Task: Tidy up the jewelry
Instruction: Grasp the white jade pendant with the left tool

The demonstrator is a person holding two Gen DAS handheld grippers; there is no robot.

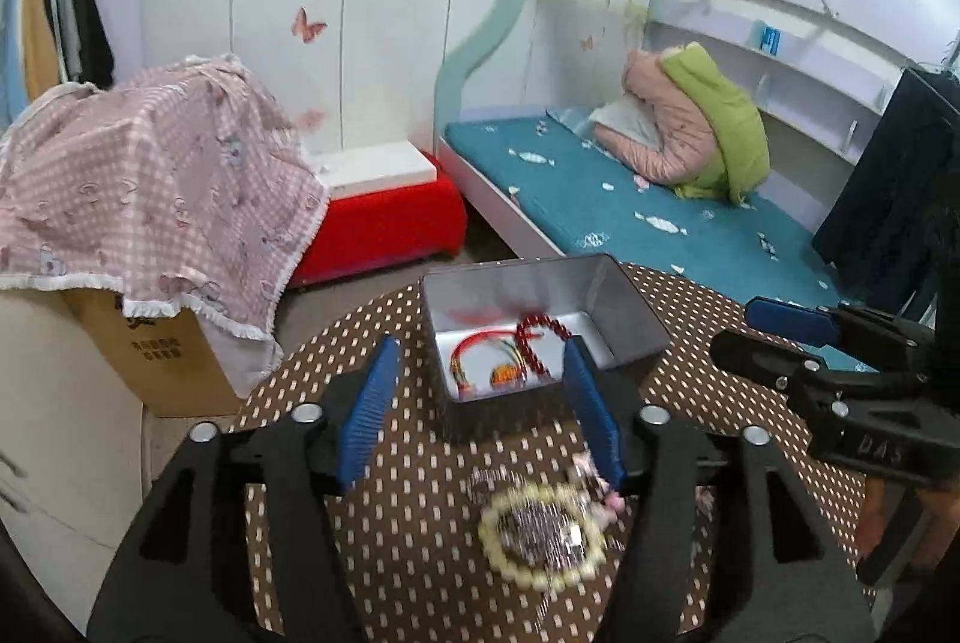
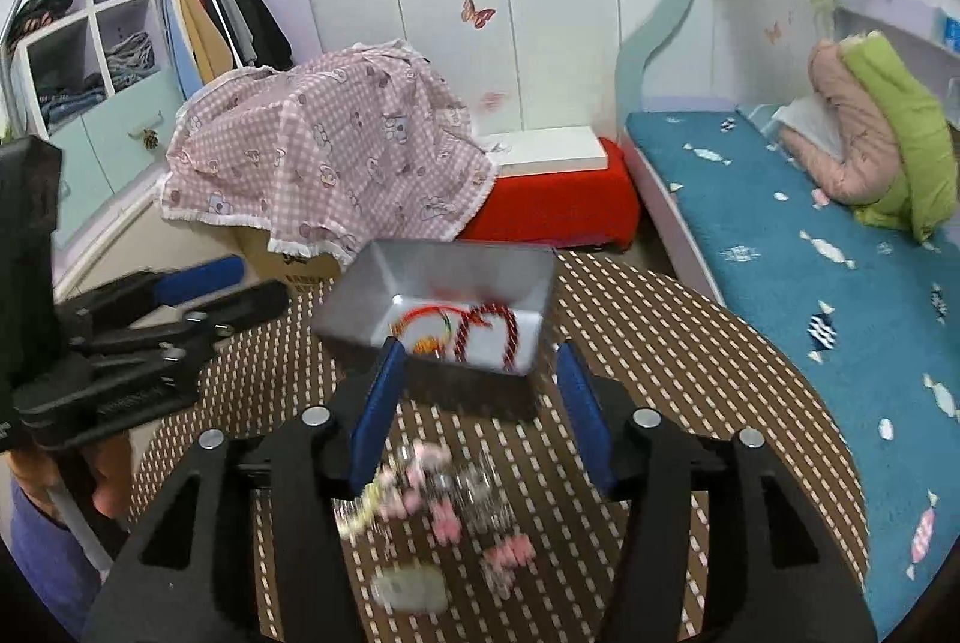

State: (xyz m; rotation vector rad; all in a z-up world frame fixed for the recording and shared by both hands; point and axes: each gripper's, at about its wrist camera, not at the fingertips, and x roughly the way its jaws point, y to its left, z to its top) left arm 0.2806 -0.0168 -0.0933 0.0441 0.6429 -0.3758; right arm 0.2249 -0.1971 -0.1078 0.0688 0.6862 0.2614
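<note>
**A:** Left wrist view first: the left gripper [image 1: 480,406] stands with its jaws well apart and nothing between the pads. Beyond it sits the metal tin [image 1: 624,301] on the round tabletop [image 1: 384,553], already holding a dark red bead bracelet [image 1: 543,337] and a red cord bracelet [image 1: 480,352].

**B:** And what's left out?

**A:** A pale bead bracelet [image 1: 540,538] lying around something glittery, just below that gripper, on the dotted mat. From the other side, the right gripper [image 2: 477,415] is also open and empty, hanging over a blurred heap of pink charms [image 2: 447,499] and silvery bits.

**B:** So the next pick is from that heap?

**A:** I'd judge so. The pieces look tangled and touch each other, so I'd come straight down on one strand at its outer edge, pinch only that, and lift slowly to see whether the rest drags along.

**B:** Which gripper?

**A:** The left for the pale beads, being nearest. Keep the other clear; they're close together over a small tabletop.
</note>
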